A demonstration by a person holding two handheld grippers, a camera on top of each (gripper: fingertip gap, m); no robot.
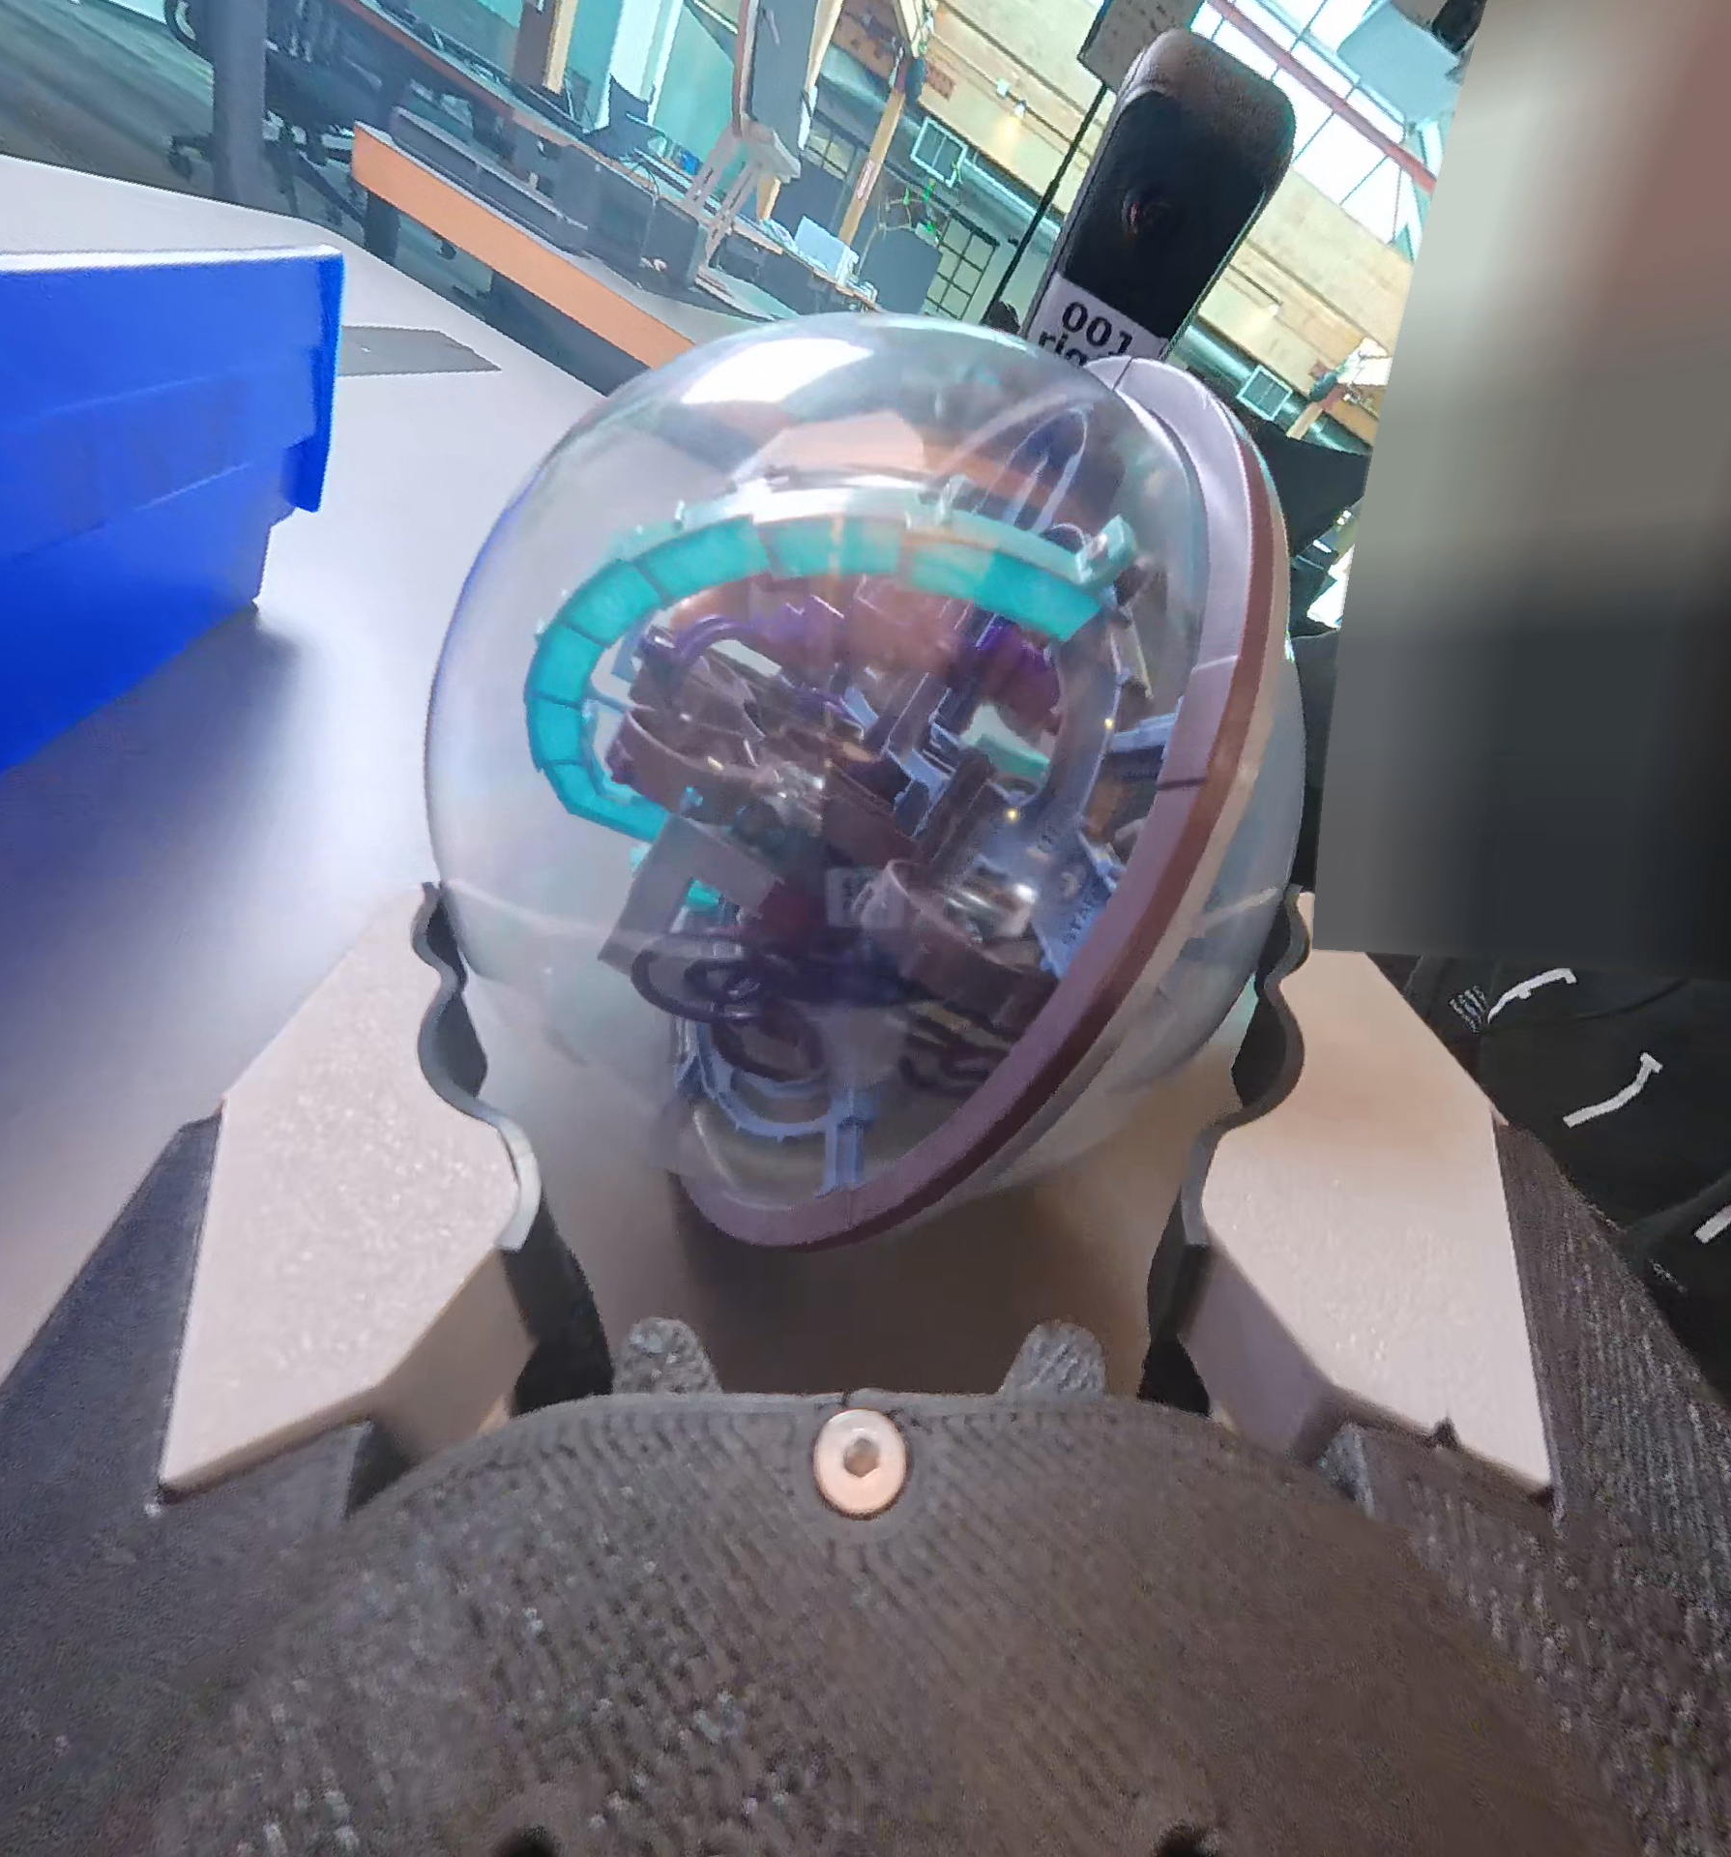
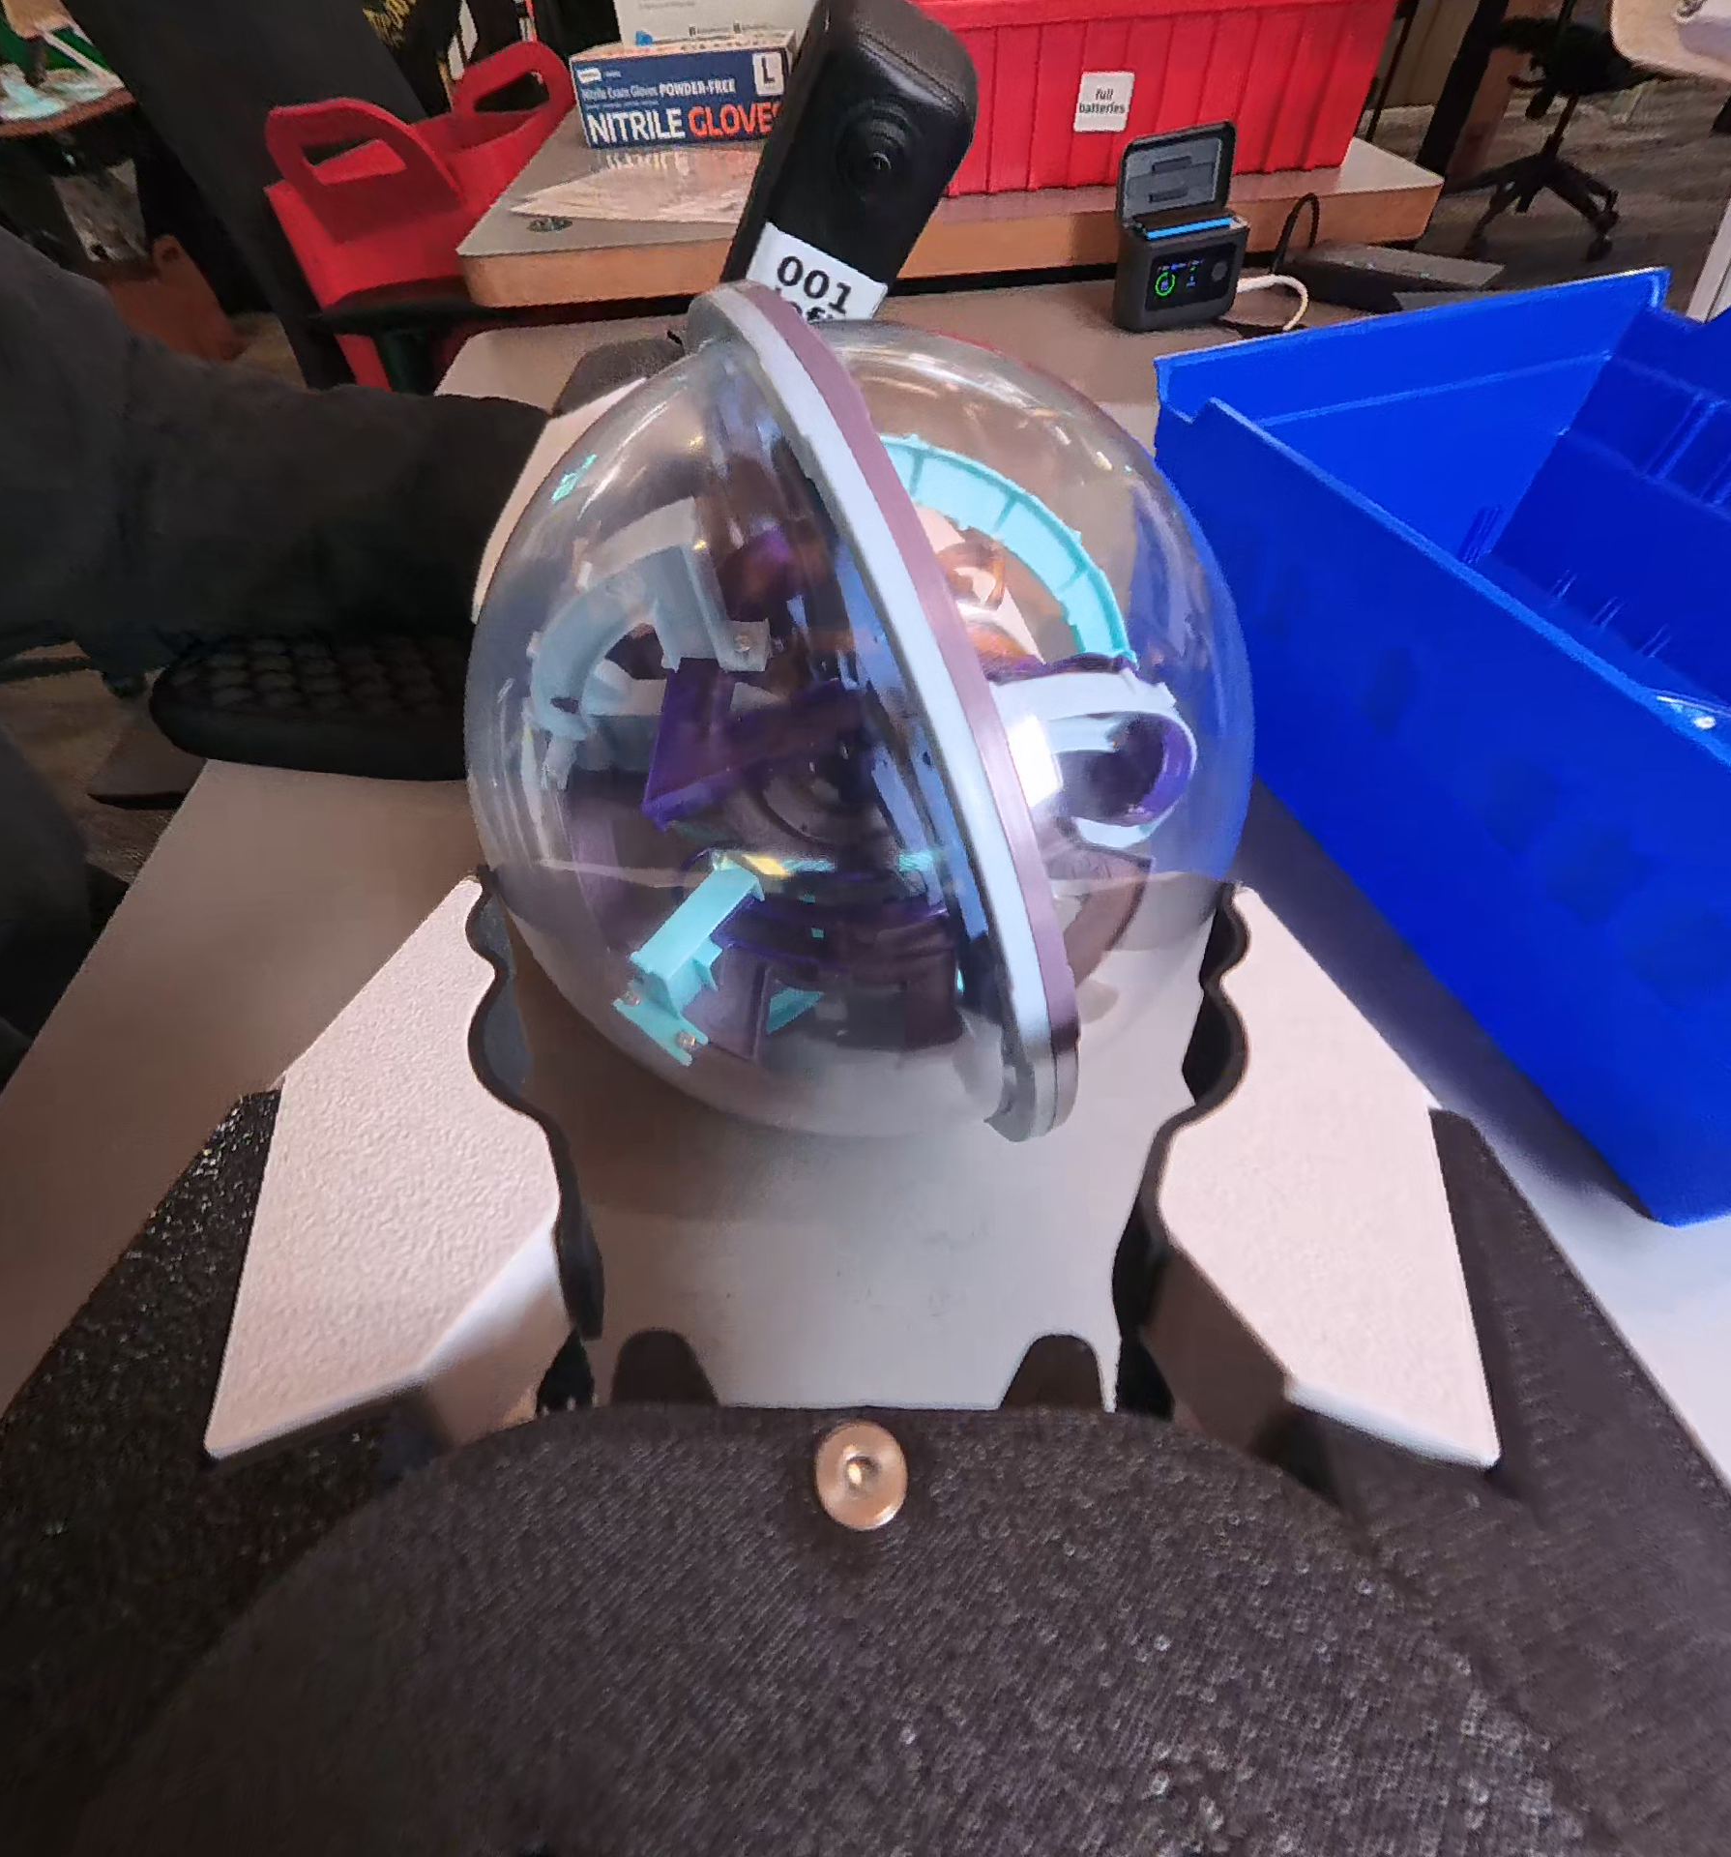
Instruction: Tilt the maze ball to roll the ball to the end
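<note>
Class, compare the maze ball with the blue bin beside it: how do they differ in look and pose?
The maze ball is a clear sphere showing coloured tracks inside; the blue bin is opaque and box-shaped. The maze ball sits between gripper fingers; the blue bin rests untouched on the table. Both look plastic.

glossy clear plastic maze ball (image 1: 841,764), smooth matt table (image 1: 239,804)

A pale grey table (image 2: 289,904) carries a blue plastic bin (image 2: 1505,703). Behind it, a wood-edged desk (image 2: 1042,231) holds a red crate (image 2: 1193,70), a glove box (image 2: 681,95) and a small black charger (image 2: 1183,241). A red bag (image 2: 389,171) stands beside it. Daylight fills large windows (image 1: 1344,151) past long workbenches (image 1: 560,251).
</note>
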